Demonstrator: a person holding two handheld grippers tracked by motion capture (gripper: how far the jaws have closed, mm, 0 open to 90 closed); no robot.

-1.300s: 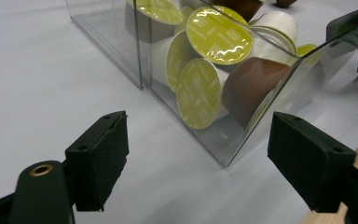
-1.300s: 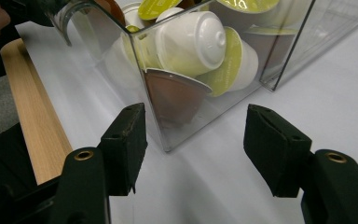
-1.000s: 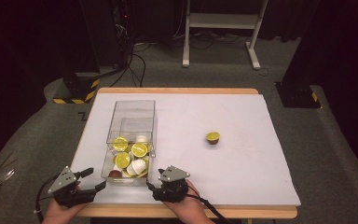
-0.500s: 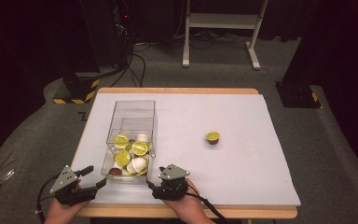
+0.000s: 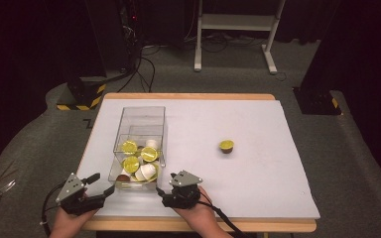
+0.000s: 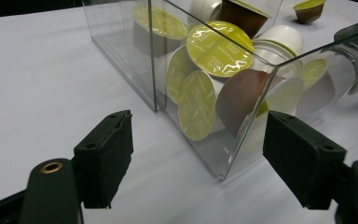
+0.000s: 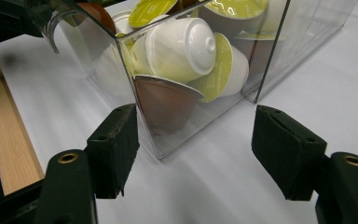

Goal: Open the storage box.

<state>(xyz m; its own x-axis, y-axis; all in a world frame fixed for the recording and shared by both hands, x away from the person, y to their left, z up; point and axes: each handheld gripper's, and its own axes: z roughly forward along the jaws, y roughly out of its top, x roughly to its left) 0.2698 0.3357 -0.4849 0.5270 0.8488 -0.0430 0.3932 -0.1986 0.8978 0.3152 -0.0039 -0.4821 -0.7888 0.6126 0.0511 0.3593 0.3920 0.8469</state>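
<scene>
A clear plastic box (image 5: 140, 119) stands left of centre on the white sheet, its near half holding several coffee capsules (image 5: 140, 161) with lime-green lids and white or brown bodies. One capsule (image 5: 226, 146) sits alone to the right of the box. My left gripper (image 5: 102, 183) is open at the box's near left corner. In the left gripper view that corner (image 6: 223, 172) lies between the jaws, apart from both pads. My right gripper (image 5: 162, 191) is open at the near right corner (image 7: 161, 151), which lies between its pads with a brown capsule (image 7: 165, 100) behind the wall.
The white sheet (image 5: 258, 173) covers most of the table, with a wooden edge (image 5: 278, 226) along the front. Open sheet spreads right of the box around the lone capsule. Beyond the table are a white stand (image 5: 235, 22), cables and a black-yellow base (image 5: 82, 96).
</scene>
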